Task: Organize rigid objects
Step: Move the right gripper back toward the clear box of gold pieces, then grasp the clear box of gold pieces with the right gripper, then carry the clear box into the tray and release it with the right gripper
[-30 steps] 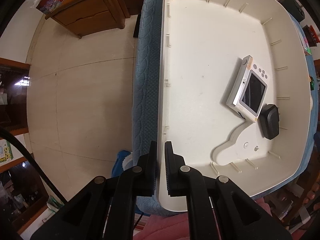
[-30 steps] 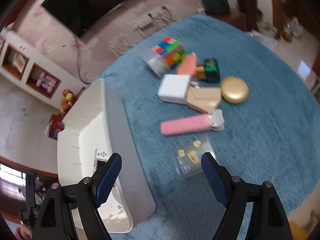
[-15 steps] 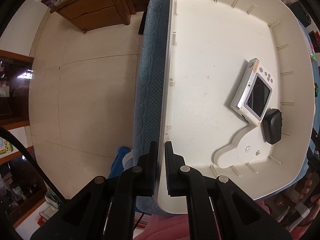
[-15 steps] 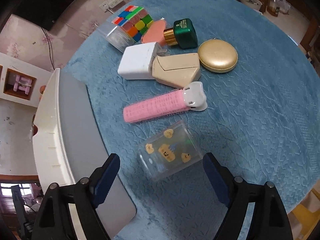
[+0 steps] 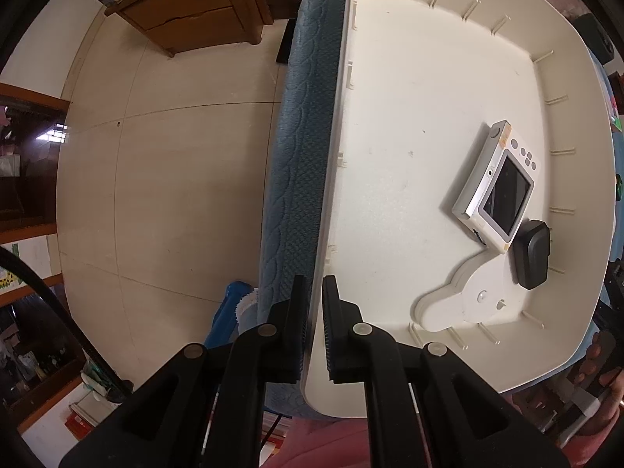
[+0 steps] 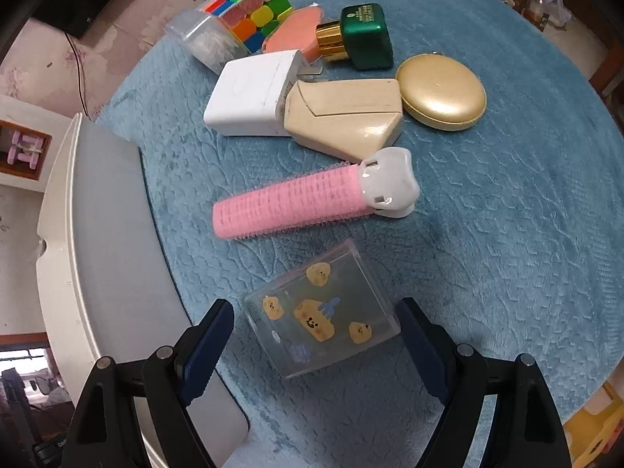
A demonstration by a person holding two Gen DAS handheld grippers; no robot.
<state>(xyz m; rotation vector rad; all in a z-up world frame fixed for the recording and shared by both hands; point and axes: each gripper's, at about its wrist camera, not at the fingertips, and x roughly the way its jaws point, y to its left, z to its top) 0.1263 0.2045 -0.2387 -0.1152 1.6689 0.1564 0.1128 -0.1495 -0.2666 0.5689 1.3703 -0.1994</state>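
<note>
Right gripper (image 6: 312,335), jaws spread wide, straddles a clear box (image 6: 319,312) at lower centre, apparently not touching; left gripper (image 5: 312,308) clamps the white tray's rim (image 5: 316,273).

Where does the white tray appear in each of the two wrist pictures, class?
Left wrist: the white tray fills the right half, its near rim pinched in the left claw.
Right wrist: its outer wall runs down the left edge.
Shared landmark: the blue cloth under it.

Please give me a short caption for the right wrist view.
Open right gripper straddling a clear box on a blue cloth, beside a pink roller.
</note>
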